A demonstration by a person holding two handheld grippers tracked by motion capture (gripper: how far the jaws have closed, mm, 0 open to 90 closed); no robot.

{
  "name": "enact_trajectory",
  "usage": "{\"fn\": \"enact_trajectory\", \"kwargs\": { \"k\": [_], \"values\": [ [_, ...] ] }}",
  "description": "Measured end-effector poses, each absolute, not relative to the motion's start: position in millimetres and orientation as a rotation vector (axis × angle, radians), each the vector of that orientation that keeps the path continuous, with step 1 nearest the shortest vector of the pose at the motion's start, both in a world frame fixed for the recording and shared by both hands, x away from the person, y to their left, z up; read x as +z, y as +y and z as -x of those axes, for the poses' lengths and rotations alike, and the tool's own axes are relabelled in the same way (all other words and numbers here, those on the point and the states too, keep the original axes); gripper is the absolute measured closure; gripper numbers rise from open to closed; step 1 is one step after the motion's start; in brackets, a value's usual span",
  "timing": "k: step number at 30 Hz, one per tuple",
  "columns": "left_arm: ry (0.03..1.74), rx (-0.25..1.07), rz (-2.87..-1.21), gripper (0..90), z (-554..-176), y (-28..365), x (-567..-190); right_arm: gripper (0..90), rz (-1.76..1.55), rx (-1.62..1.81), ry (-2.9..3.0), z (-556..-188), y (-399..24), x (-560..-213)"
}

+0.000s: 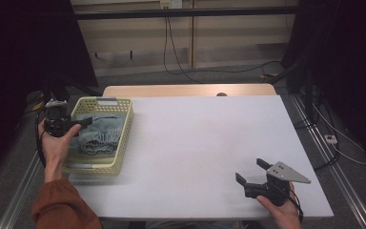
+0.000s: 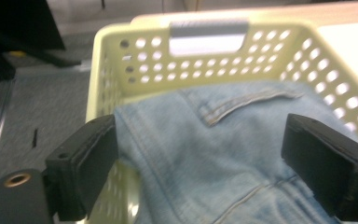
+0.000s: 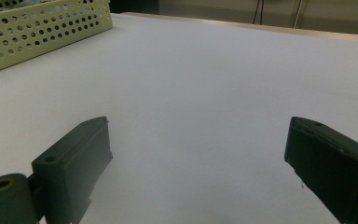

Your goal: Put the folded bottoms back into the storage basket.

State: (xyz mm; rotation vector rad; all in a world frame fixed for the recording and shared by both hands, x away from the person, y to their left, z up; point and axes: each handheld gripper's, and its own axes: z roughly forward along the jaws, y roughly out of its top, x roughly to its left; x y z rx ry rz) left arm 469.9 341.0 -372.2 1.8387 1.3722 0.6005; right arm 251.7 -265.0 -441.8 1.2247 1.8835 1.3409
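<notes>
1. The folded pair of light-blue jeans (image 2: 214,154) lies inside the pale-yellow perforated basket (image 1: 124,125) at the desk's (image 1: 195,143) left edge, its long axis running along the basket's length, away from the person.
2. The left hand-held gripper (image 2: 200,163) hovers at the basket's left rim, jaws spread wide on either side of the denim and holding nothing; the jeans sit just below and between them.
3. The right hand-held gripper (image 1: 251,171) rests well apart at the desk's near right, jaws wide and empty.
</notes>
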Motion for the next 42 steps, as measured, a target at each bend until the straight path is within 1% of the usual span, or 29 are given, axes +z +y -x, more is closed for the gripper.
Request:
{"fn": "enact_trajectory", "kwargs": {
  "k": [4,9,12,14,17,21,24,28,30,35,42],
  "values": [
    [1.292,0.606,-1.832,6.4,-465,339,-369,7.0,-1.227,1.343,1.883,-252,-265,-442],
    [1.288,0.615,-1.812,6.2,-463,335,-368,6.9,-1.228,1.346,1.882,-253,-264,-442],
    [1.262,0.656,-1.826,6.3,-463,330,-364,6.9,-1.232,1.348,1.883,-255,-264,-443],
    [1.242,0.650,-1.818,6.0,-462,327,-362,6.9,-1.234,1.348,1.882,-256,-264,-443],
    [1.245,0.603,-1.751,5.5,-459,326,-362,6.8,-1.232,1.348,1.884,-256,-265,-443],
    [1.212,0.609,-1.786,5.5,-455,319,-366,6.8,-1.238,1.348,1.876,-256,-266,-443],
    [1.182,0.598,-1.781,5.5,-451,317,-364,6.8,-1.238,1.341,1.879,-257,-266,-443],
    [1.140,0.619,-1.815,5.4,-446,314,-360,6.8,-1.242,1.335,1.873,-256,-266,-443],
    [1.115,0.604,-1.824,5.4,-442,313,-360,6.8,-1.248,1.333,1.867,-256,-266,-443],
    [1.133,0.602,-1.832,6.3,-433,312,-360,6.8,-1.247,1.319,1.867,-255,-265,-443],
    [1.090,0.585,-1.837,6.3,-419,313,-358,6.8,-1.252,1.316,1.860,-254,-264,-442]
  ]
}}
